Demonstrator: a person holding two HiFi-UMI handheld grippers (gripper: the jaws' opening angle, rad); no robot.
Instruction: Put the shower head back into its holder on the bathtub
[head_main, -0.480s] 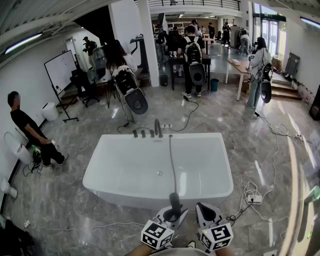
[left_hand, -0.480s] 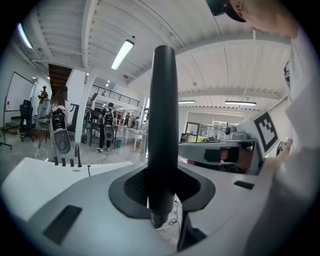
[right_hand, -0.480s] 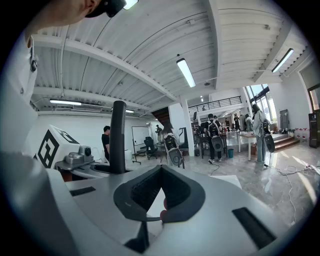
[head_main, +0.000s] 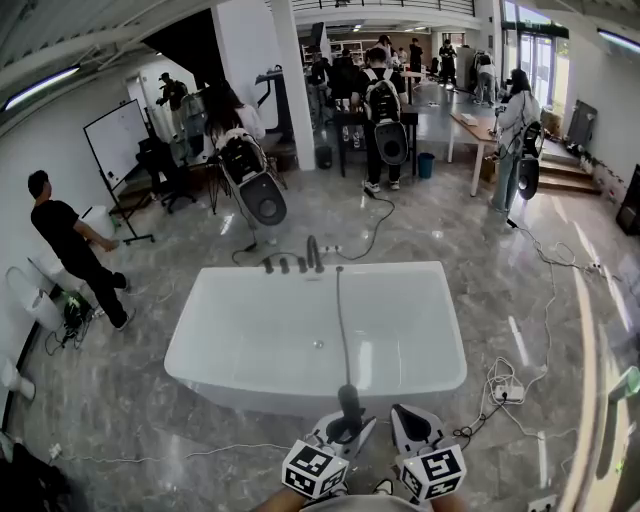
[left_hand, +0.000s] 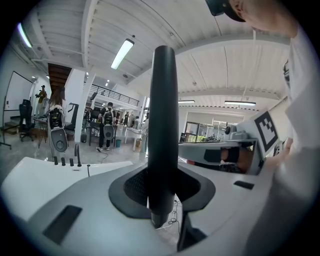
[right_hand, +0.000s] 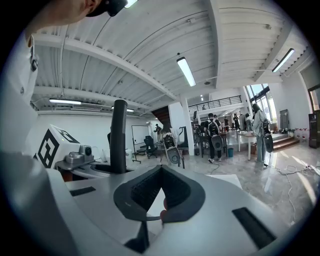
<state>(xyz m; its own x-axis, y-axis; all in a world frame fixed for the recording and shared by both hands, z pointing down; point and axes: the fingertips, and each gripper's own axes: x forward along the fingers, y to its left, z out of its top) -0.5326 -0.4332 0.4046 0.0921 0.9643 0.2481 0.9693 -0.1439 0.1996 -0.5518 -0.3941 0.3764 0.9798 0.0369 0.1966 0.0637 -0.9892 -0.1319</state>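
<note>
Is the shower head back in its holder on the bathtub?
No, the black shower head is clamped between the left gripper's fingers, at the bathtub's near rim, far from the faucet.

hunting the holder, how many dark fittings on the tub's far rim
4, in a row on the white bathtub's far rim: three short dark posts, then one taller dark spout. The grey hose's end beside it may hide another.

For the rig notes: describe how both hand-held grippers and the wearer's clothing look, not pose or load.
The left gripper and right gripper match: smooth light-grey shells narrowing into two jaws lined with ribbed black pads. Each carries a white cube printed with black square markers. The person wears a white top.
</note>
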